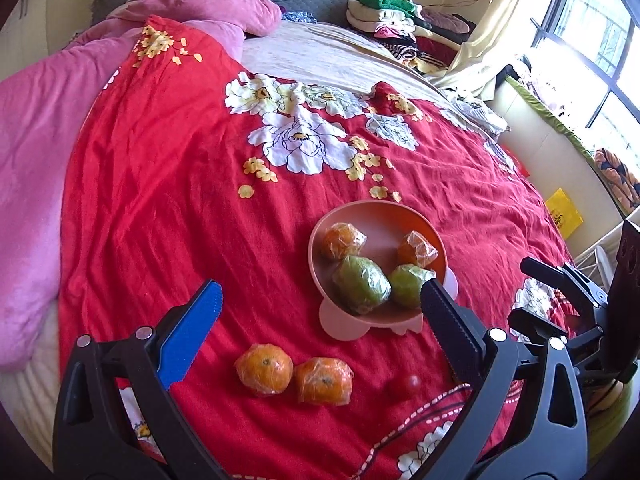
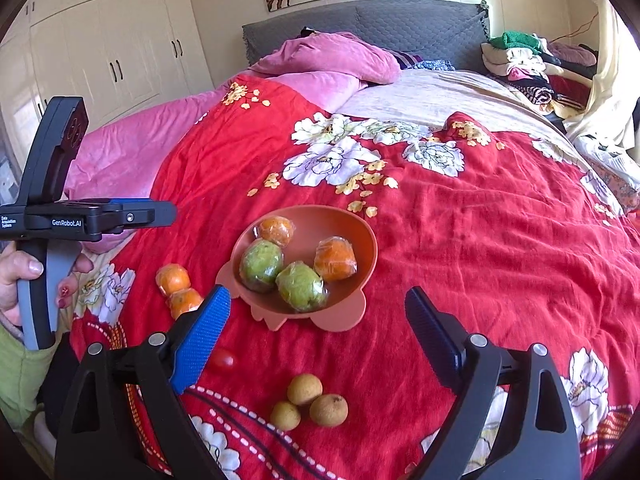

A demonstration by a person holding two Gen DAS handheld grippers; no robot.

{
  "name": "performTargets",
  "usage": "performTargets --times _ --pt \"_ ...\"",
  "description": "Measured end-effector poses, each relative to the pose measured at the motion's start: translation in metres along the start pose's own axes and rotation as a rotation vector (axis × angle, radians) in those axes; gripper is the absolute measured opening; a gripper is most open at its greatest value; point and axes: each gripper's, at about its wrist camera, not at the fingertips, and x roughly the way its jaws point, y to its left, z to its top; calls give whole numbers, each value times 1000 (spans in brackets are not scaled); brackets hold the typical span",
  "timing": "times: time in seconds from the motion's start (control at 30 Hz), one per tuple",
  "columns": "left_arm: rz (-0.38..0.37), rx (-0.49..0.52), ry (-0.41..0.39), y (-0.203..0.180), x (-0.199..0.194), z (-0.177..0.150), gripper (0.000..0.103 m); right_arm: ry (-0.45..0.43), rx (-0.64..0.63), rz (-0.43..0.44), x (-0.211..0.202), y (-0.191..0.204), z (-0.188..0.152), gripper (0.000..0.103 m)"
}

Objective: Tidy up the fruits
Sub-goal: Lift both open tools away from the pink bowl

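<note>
A pink footed bowl (image 1: 360, 208) (image 2: 360, 226) stands on the red flowered bedspread. It holds two wrapped oranges (image 1: 344, 240) and two wrapped green fruits (image 1: 360, 288). On the bedspread, nearer than the bowl, lie two more wrapped oranges (image 1: 264, 368) (image 2: 173, 278) and a cherry tomato (image 1: 408, 384) (image 2: 222, 360). Three longans (image 2: 305, 389) lie closest to the right wrist camera. My left gripper (image 1: 320, 284) hovers open and empty before the bowl, above the loose oranges. My right gripper (image 2: 318, 292) is open and empty too, over the bowl's near edge.
Pink quilts (image 1: 32, 184) are heaped along the bed's left side. Folded clothes (image 2: 520, 64) are piled at the far right by the grey headboard. A hand (image 2: 20, 280) holds the left gripper's handle. White wardrobes (image 2: 100, 48) stand at left, a window (image 1: 592, 32) at right.
</note>
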Motion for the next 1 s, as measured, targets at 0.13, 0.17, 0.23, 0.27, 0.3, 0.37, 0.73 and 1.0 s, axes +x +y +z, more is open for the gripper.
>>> performTargets --times 0.13,0.17,0.23,0.27,0.3,0.37,0.73,1.0 --pt "-3 5 2 -3 -3 -7 93 5 5 -7 -4 0 -4 89" --pt "-5 9 4 -4 -4 -9 93 8 4 -9 -5 0 -6 89" --pt "-6 16 6 -8 -5 -14 93 13 3 -12 -7 -1 -10 89" --pt "-6 19 6 -9 -6 -16 93 17 2 -13 -8 -1 -12 89" --pt "-6 21 5 -11 -7 -19 93 22 1 -13 -8 0 -14 89" --pt "-6 27 8 -13 -7 -21 93 32 -1 -17 -9 0 -18 89" --pt "-18 60 22 -32 -7 -39 93 59 -15 -25 -14 3 -33 89" --pt "-31 83 40 -45 -5 -49 93 69 -21 -29 -17 4 -38 89"
